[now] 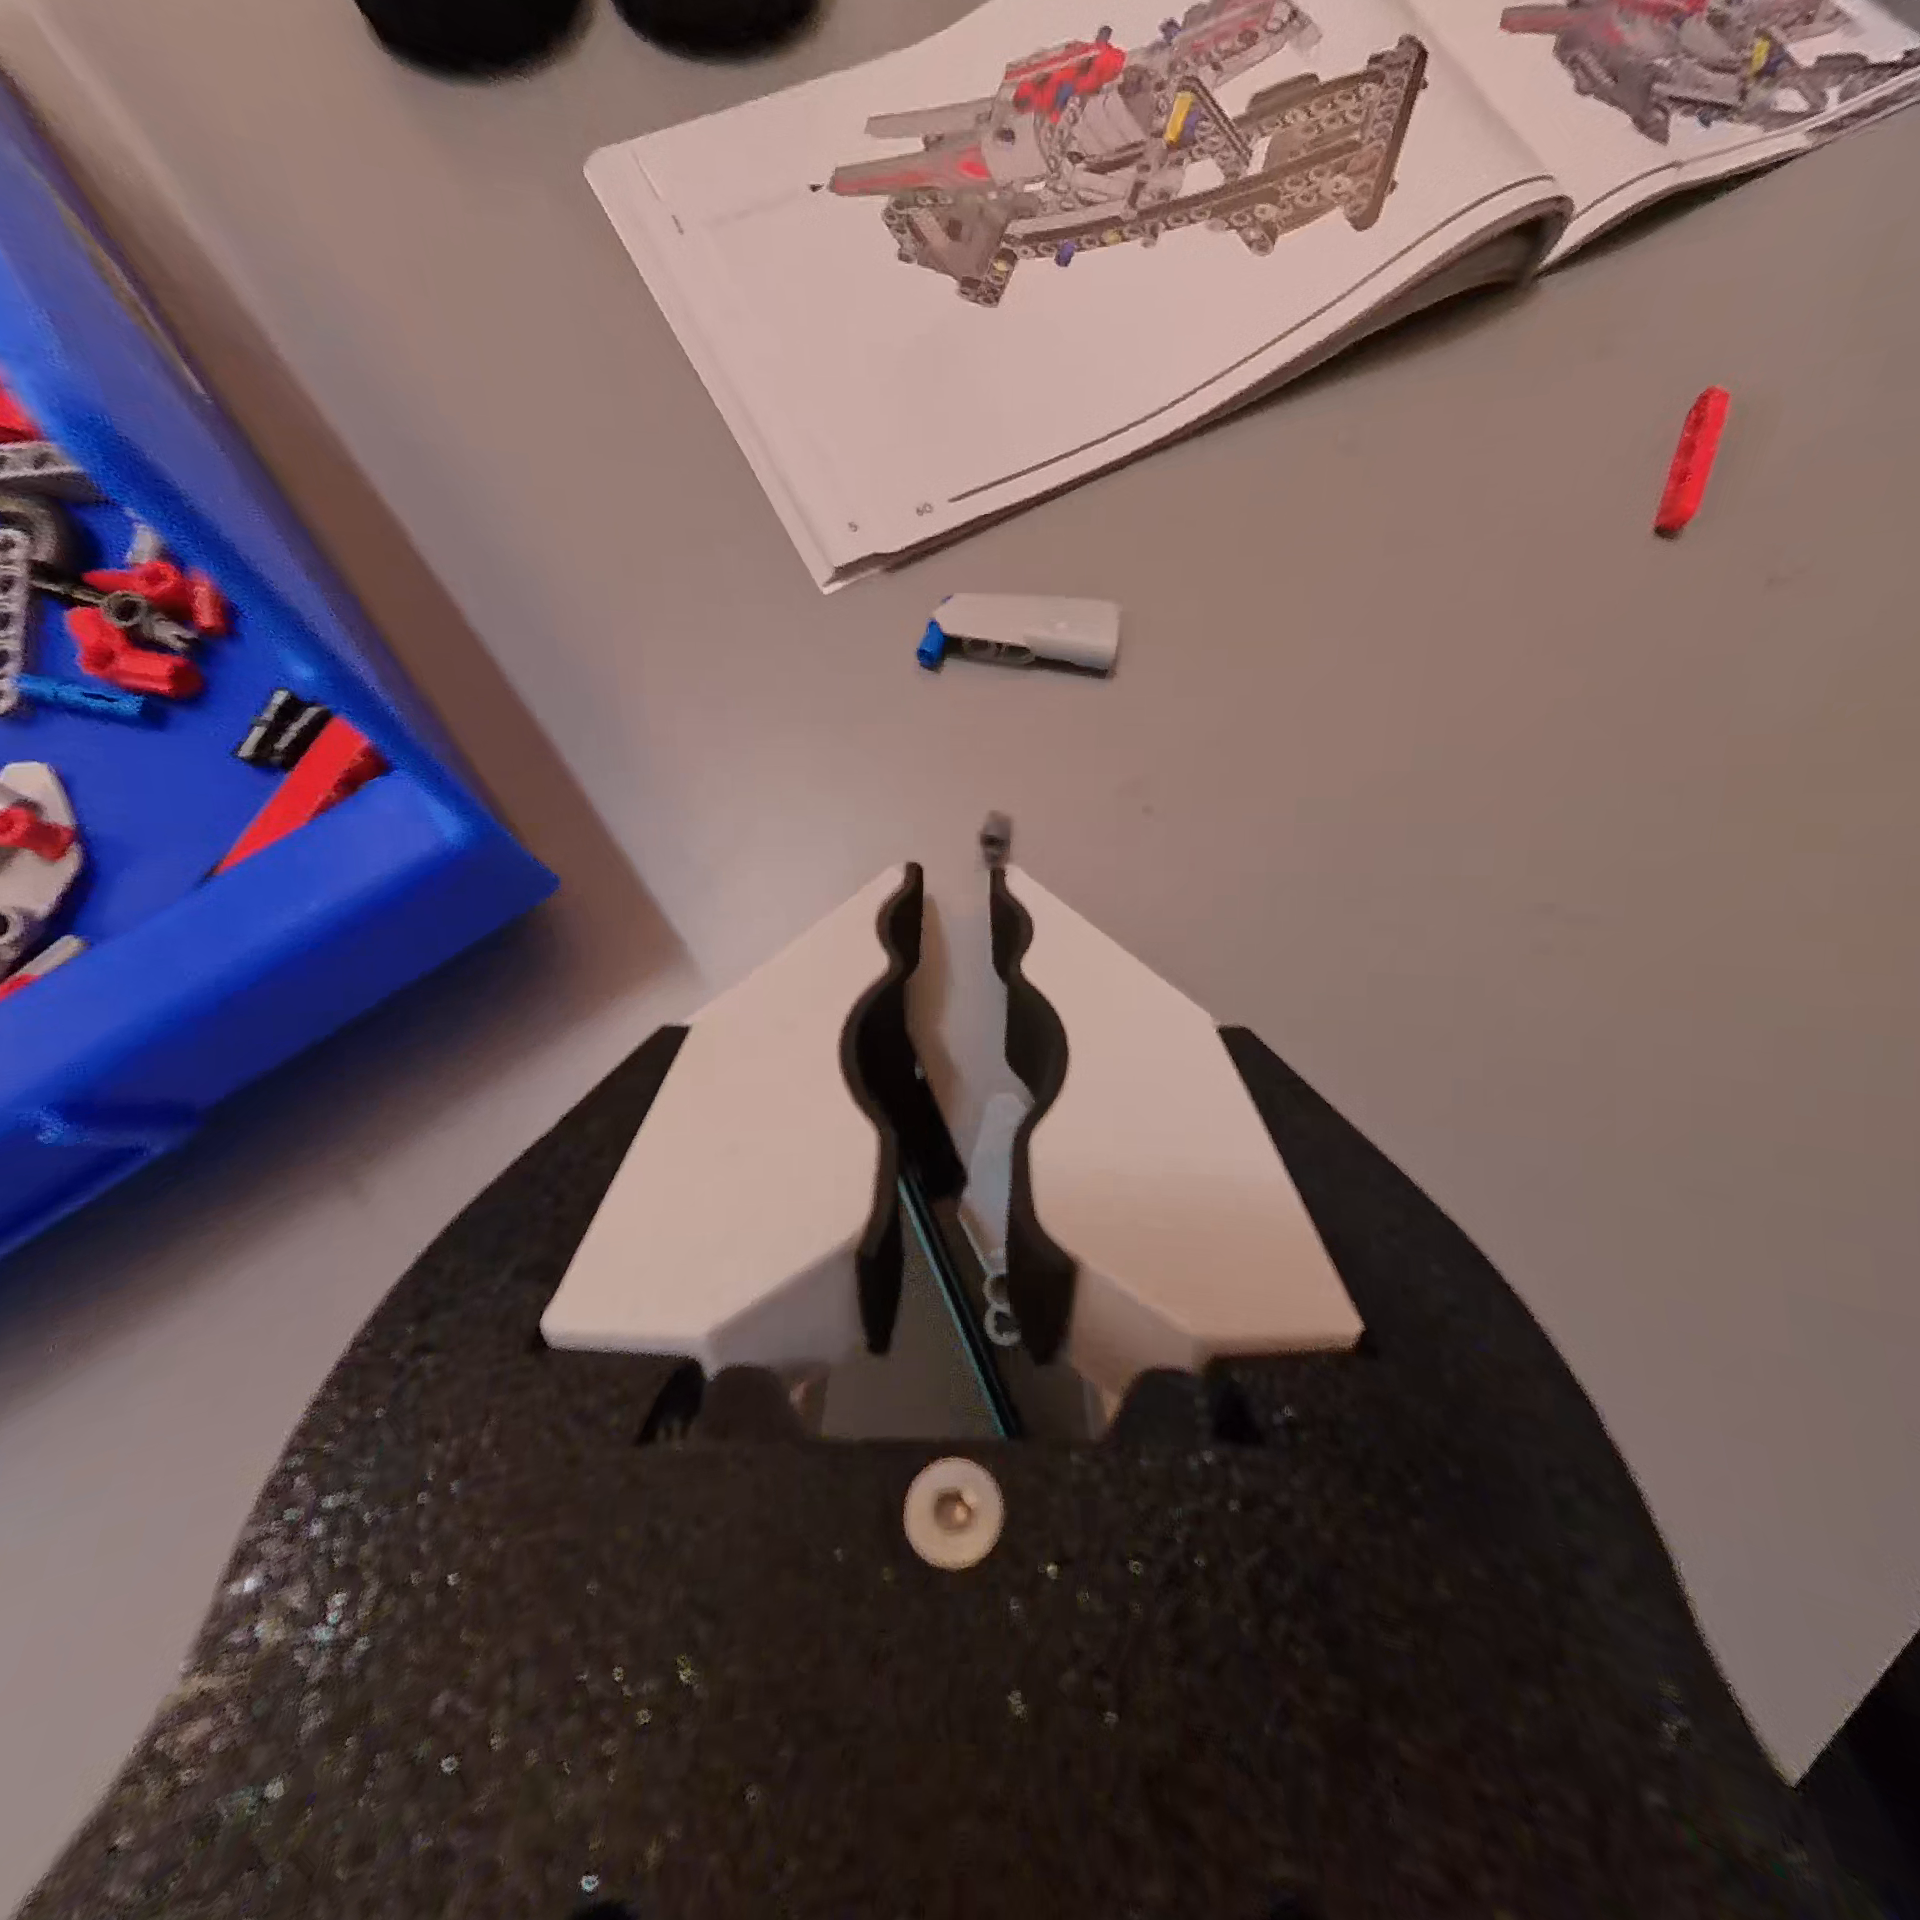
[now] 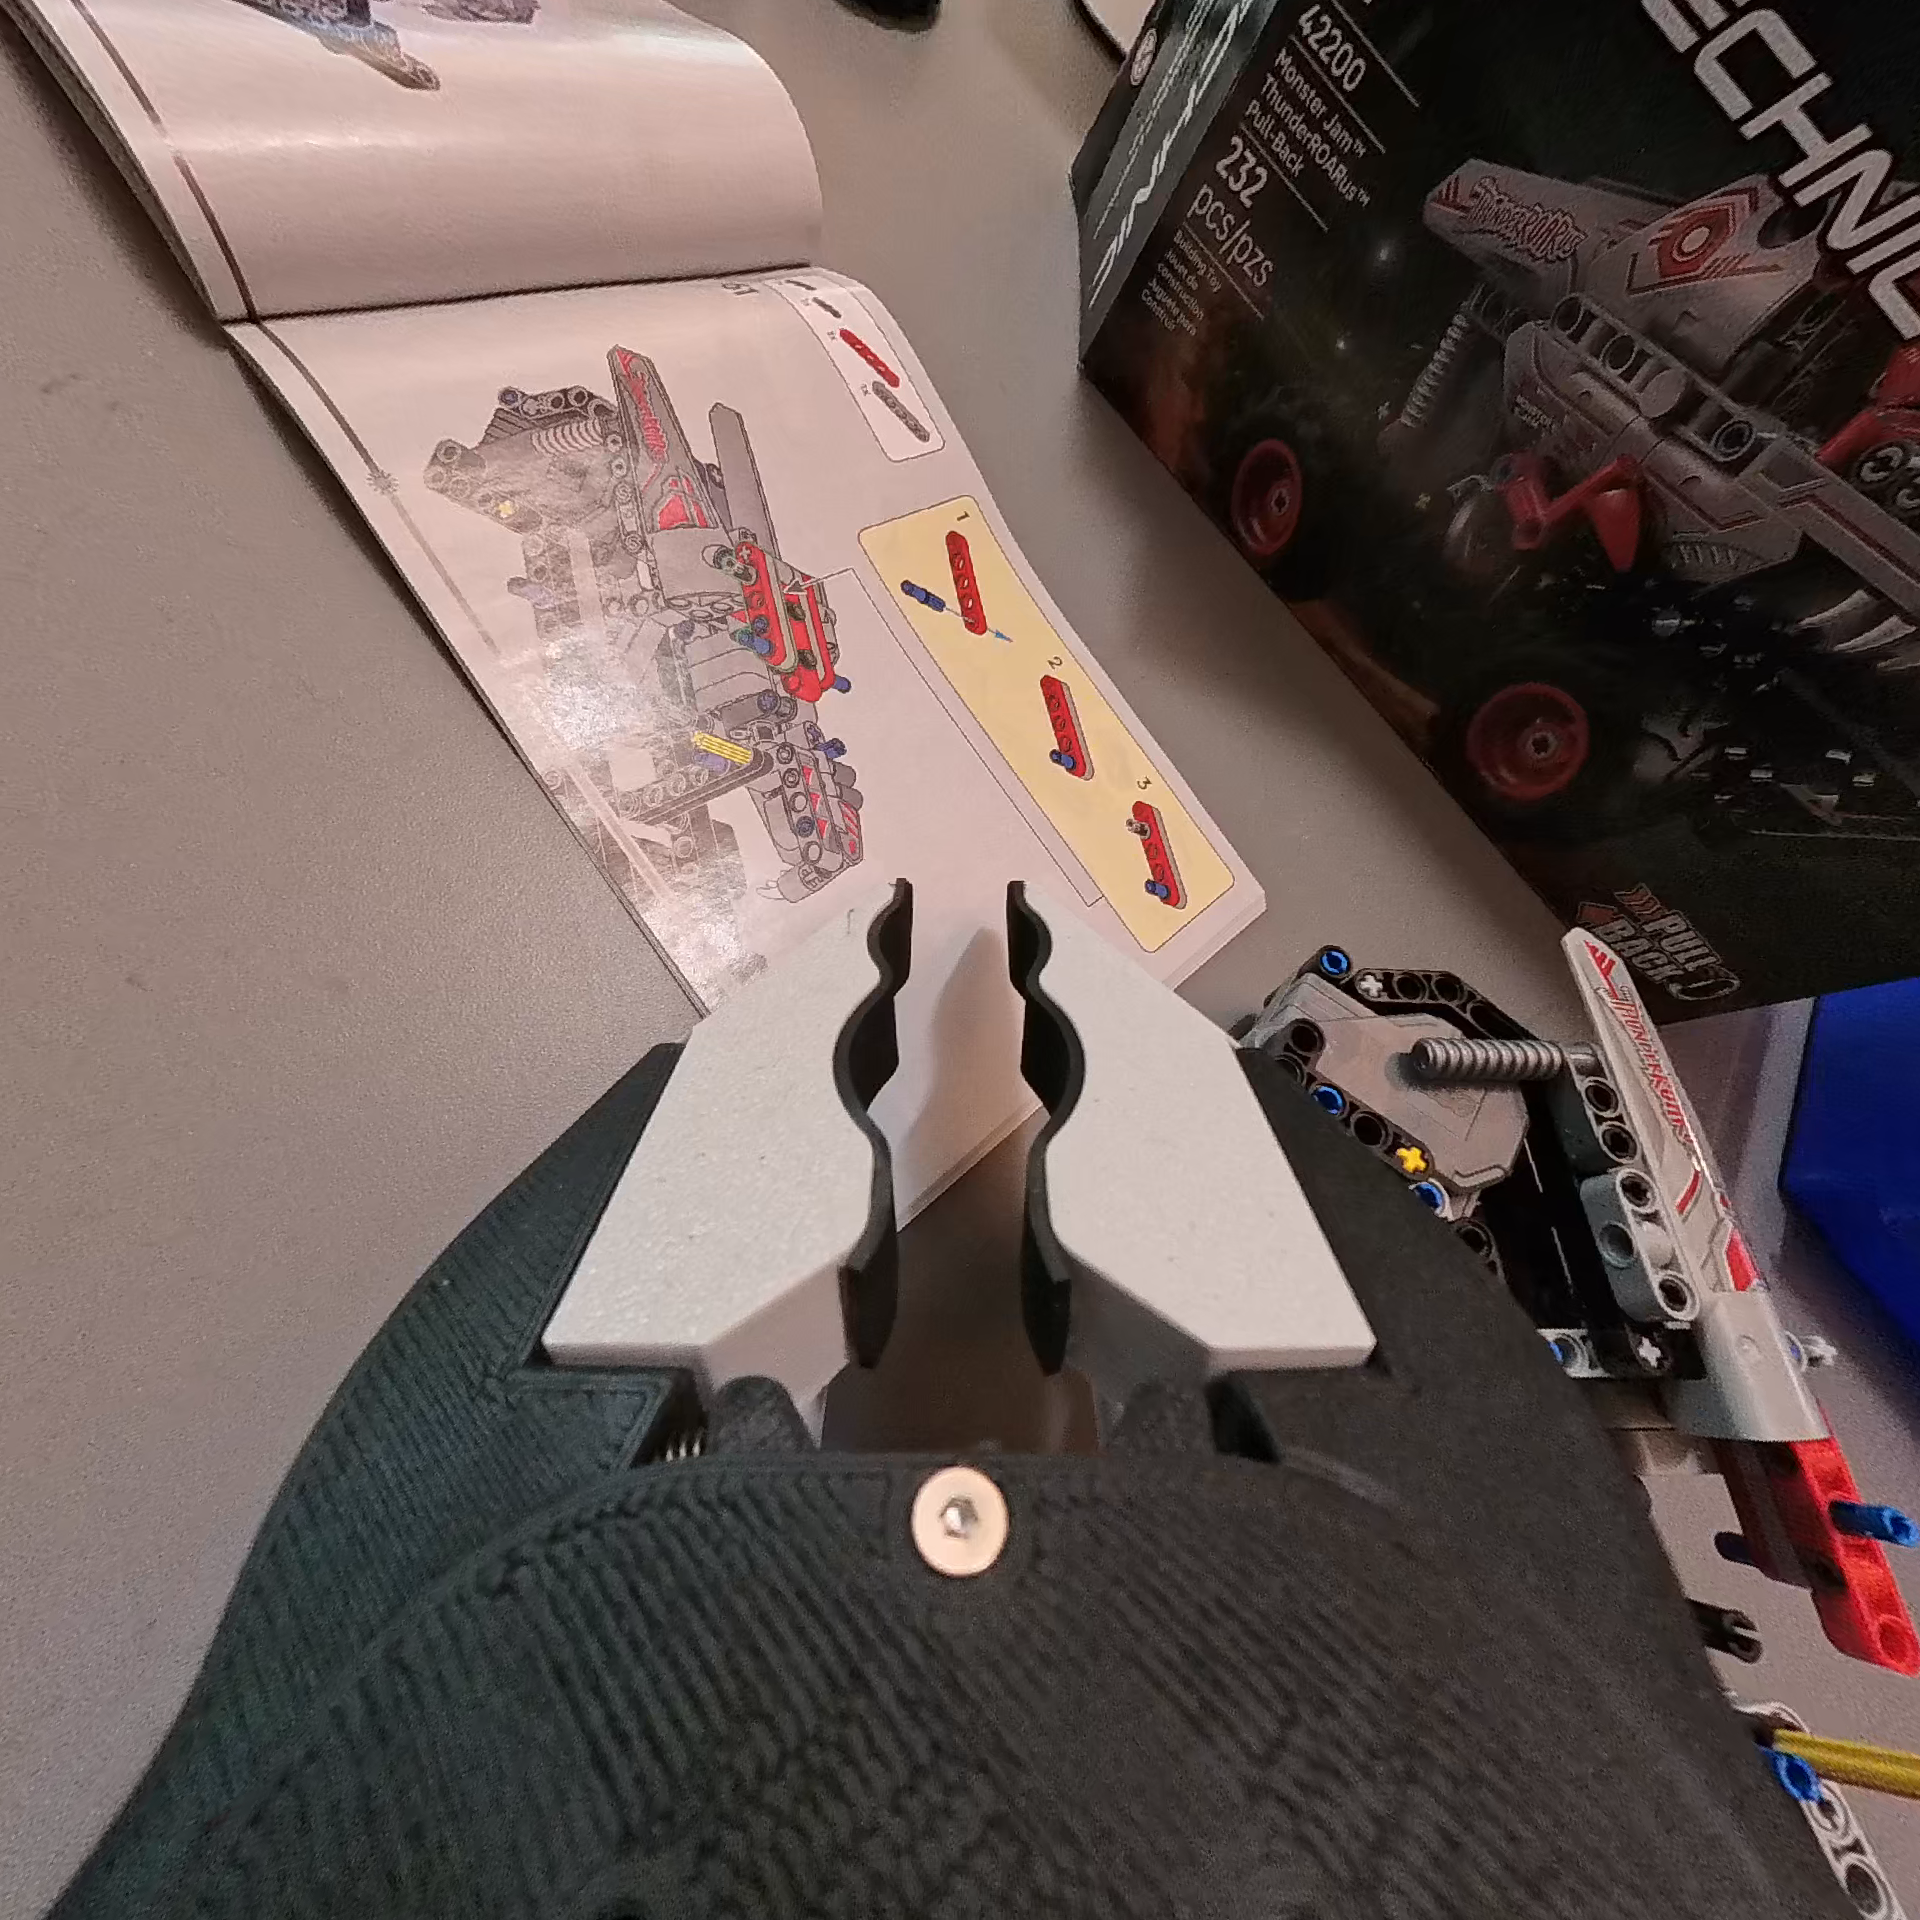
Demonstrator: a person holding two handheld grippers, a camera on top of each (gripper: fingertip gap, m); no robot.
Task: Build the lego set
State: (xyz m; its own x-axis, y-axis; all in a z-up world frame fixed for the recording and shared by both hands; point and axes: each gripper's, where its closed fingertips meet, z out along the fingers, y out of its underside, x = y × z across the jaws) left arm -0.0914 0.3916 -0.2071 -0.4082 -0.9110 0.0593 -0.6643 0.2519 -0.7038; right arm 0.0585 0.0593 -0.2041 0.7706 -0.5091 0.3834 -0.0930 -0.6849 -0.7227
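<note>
Your left gripper (image 1: 954, 883): jaws narrow, a small dark pin (image 1: 995, 836) at the right finger's tip; whether it is truly pinched I cannot tell. Your right gripper (image 2: 958, 904): jaws apart, empty. Beside it, the part-built truck chassis (image 2: 1475, 1164), side panel and red beam fitted; wheels not yet on. Loose on the table (image 1: 1351, 935): grey piece with blue pin (image 1: 1023, 634), red beam (image 1: 1694, 462). Blue tray (image 1: 312, 935) with many parts unused. Beyond, open instruction booklet (image 1: 1039, 343) and set box (image 2: 1558, 416). Judged partway; much remains.
</note>
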